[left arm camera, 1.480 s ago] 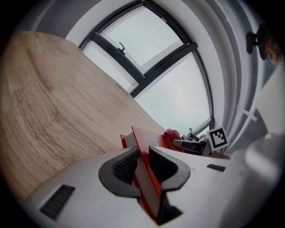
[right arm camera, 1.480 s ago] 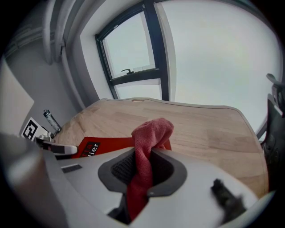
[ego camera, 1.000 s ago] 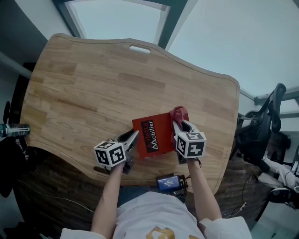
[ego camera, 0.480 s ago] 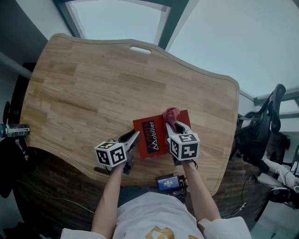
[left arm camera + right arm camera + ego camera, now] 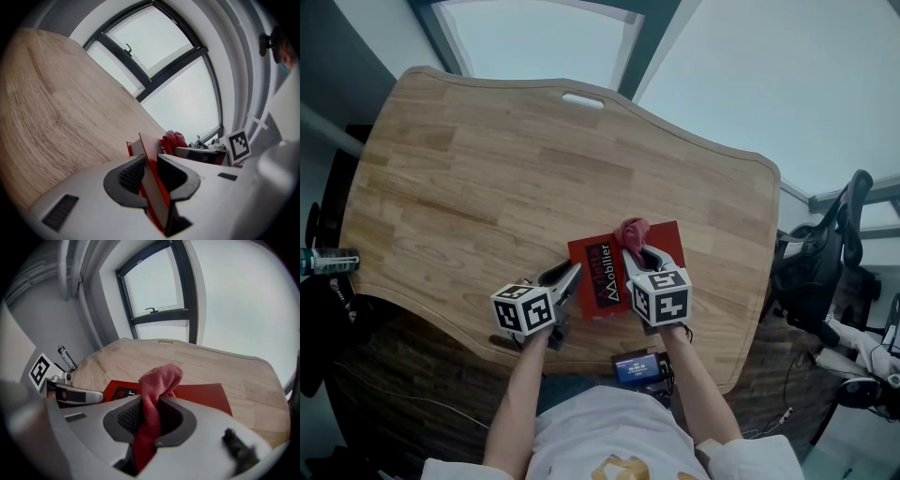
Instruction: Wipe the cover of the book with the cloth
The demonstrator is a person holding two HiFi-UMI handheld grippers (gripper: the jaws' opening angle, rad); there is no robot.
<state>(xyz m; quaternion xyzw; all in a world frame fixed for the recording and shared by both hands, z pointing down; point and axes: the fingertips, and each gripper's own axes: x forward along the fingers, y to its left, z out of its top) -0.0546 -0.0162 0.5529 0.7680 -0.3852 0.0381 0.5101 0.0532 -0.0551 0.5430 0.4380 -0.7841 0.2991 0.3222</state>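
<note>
A pale wooden table (image 5: 487, 169) with a wavy outline and a slot (image 5: 581, 99) cut near its far edge stands before a large dark-framed window (image 5: 159, 282). A bottle (image 5: 328, 260) sits just off the table's left edge, and an office chair (image 5: 830, 253) stands to the right. The red book (image 5: 600, 277) lies flat near the table's near edge, right of centre. A black label with light lettering runs across its cover. The left gripper (image 5: 567, 277) comes in from the near left. Its jaws are closed on the book's near left edge, with the thin red cover pinched between the ribbed pads. The right gripper (image 5: 639, 255) reaches over the book from the near side, its jaws clamped on a pinkish-red cloth (image 5: 630, 231). The cloth runs up between the pads, and its bunched end sticks out past the jaw tips. That end sits over the far part of the cover, close to the book's far edge and about midway along it. A small dark device (image 5: 639, 366) with a blue screen rests at the table's near edge, just behind the right gripper.
</note>
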